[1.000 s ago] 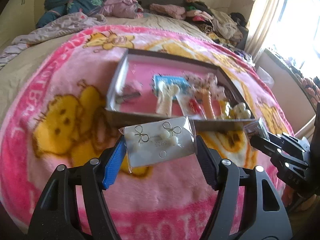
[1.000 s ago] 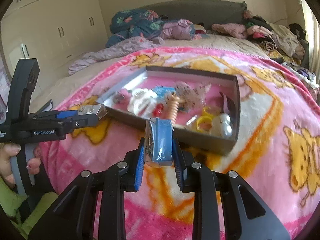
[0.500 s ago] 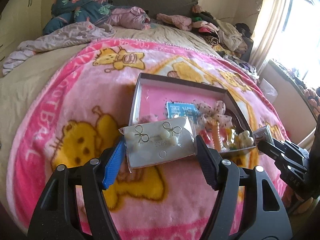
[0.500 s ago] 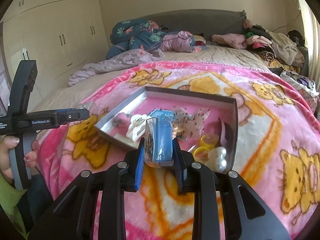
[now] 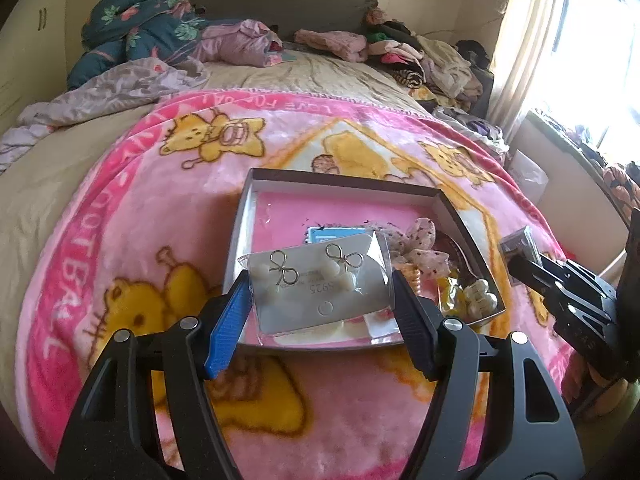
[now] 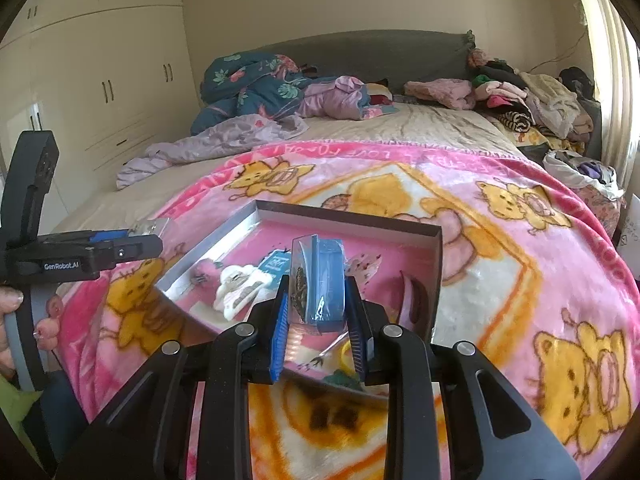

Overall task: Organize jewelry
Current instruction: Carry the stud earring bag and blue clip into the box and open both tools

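Left hand-held gripper (image 5: 322, 304): pinched on an earring card (image 5: 316, 286), which is gripped at its two side edges between the blue pad at 9 o'clock and the black pad at 3 o'clock.
Earring card: a pale card in a clear sleeve, held flat and slightly tilted above the near edge of the box (image 5: 240, 240); two bow-shaped earrings with pale beads are seen on it.
Right hand-held gripper (image 6: 320, 316): pinched on a blue packet (image 6: 326, 280), which is held upright between its pads.
Blue packet: wrapped in clear plastic, with a dark patterned piece against its 9 o'clock side; it is held above the near part of the box in the right wrist view.
Box: a shallow open box with a pink floor, set on the pink blanket (image 5: 120, 208) on the bed (image 5: 312, 72).
Box contents: a blue card (image 5: 328, 234) near the middle, a spotted bow (image 5: 424, 244) at 3 o'clock of it, pearl beads (image 5: 480, 296) and a yellow piece toward 4 o'clock; a white hair clip (image 6: 240, 288) is seen in the right wrist view. Much of the near part is hidden by the held items.
Other gripper in each view: the right one is seen at 3 o'clock in the left wrist view, the left one at 9 o'clock in the right wrist view.
Background: heaped clothes (image 5: 420, 56) at 1 o'clock, a dark floral quilt (image 5: 136, 28) at 11 o'clock, wardrobe doors (image 6: 108, 80) at 10 o'clock in the right wrist view.
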A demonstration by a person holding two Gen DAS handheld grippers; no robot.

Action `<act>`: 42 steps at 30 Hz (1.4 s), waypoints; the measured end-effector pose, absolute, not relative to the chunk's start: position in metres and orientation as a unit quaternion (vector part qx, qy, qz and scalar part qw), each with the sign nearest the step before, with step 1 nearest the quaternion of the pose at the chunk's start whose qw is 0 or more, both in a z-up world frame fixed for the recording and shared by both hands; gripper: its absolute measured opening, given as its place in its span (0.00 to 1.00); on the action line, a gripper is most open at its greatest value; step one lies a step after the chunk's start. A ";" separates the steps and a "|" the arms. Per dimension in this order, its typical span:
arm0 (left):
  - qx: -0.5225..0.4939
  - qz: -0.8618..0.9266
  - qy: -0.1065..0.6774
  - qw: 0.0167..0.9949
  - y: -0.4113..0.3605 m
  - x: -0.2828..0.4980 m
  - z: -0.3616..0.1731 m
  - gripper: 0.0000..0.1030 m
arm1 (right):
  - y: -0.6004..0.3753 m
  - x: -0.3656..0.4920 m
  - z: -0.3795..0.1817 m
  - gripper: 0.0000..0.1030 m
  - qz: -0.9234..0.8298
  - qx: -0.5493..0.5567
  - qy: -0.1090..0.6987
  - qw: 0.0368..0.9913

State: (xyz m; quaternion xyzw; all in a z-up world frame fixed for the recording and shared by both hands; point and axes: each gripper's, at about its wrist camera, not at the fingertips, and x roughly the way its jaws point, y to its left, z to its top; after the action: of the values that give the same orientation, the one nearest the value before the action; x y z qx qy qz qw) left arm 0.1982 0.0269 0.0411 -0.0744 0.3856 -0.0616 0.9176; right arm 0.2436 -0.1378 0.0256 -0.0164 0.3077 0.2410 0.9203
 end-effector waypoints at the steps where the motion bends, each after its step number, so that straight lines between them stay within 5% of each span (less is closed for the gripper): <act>1: -0.074 -0.063 0.387 0.917 0.025 0.201 0.040 0.58 | -0.139 0.245 0.025 0.24 0.239 -0.016 0.308 0.921; 42: -0.030 -0.088 0.438 0.894 -0.025 0.234 -0.021 0.58 | -0.142 0.291 -0.024 0.24 0.226 -0.009 0.358 0.906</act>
State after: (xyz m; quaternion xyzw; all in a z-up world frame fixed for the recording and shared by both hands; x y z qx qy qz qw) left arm 0.2343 -0.0246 -0.0212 -0.0298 0.4382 -0.0879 0.8941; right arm 0.2910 -0.1421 -0.0238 -0.0093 0.3583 0.2257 0.9059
